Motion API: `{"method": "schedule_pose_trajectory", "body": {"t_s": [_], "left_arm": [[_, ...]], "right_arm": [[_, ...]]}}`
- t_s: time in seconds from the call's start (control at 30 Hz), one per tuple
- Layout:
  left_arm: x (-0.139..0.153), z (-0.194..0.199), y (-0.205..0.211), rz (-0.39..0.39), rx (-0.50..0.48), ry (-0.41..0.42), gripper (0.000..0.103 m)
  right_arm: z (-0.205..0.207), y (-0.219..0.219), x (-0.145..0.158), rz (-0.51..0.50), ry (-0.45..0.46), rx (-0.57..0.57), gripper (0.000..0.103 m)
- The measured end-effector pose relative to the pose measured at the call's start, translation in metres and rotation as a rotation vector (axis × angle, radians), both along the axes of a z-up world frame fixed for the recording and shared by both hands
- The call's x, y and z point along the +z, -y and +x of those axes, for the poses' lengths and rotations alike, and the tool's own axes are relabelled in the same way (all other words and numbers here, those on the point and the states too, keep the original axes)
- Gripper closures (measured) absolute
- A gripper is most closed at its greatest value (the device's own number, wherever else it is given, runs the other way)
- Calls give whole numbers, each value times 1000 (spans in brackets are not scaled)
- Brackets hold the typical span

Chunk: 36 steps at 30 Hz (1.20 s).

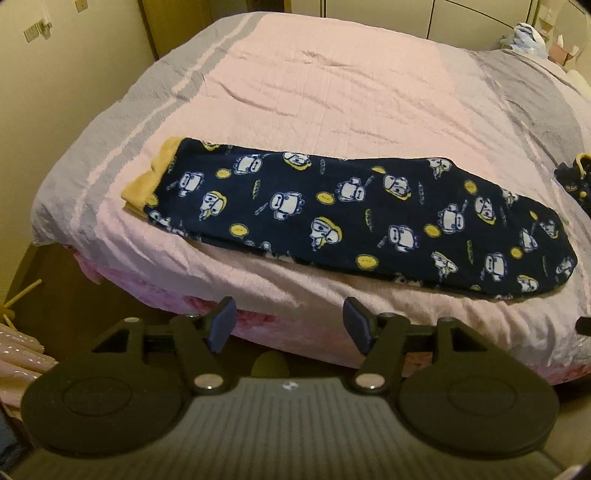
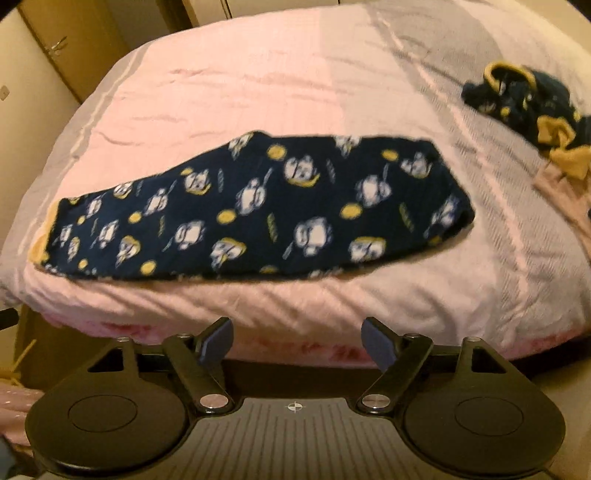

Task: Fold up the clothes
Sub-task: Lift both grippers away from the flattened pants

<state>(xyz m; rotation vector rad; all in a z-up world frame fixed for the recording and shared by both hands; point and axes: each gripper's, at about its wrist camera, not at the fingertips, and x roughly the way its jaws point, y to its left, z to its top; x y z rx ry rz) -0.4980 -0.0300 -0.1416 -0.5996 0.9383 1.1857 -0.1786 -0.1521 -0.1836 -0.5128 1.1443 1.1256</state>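
Navy pyjama trousers [image 1: 351, 214] with a white-and-yellow cartoon print and yellow cuffs lie folded lengthwise in a long strip across the near part of the bed, also seen as trousers [image 2: 258, 206] in the right wrist view. My left gripper [image 1: 290, 325] hangs over the bed's near edge, short of the trousers, open, nothing between its fingers. My right gripper [image 2: 297, 343] is likewise open and empty, short of the trousers' near edge. A second crumpled navy garment [image 2: 524, 99] with yellow trim lies at the right of the bed, apart from both grippers.
The bed [image 1: 332, 92] has a pink and grey cover, wrinkled, with bare room behind the trousers. Wardrobe doors [image 1: 369, 7] stand beyond the bed. A pale bundle [image 1: 528, 37] sits at the far right corner. Pink bedding [image 1: 22, 350] lies at lower left.
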Motion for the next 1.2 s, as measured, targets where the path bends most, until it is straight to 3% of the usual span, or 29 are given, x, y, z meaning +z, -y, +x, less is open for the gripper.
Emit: {"method": "schedule_pose_trajectory", "body": {"t_s": [0.17,0.6,1.1,1.2], "left_arm": [[10,6,14,25,-19,-31,41],[14,10,30,30,-55,-30,41],[10,-7,21,22,-27,13,41],[9,-17,12,28,-11,56,41]], "right_arm": [[-3,9,1,-17,-19,-7,18],[-10,16,9,-21,41,13,17],[-29,4,12,-14,68,49,17],[-25,0,11,5,62,36,17]]}}
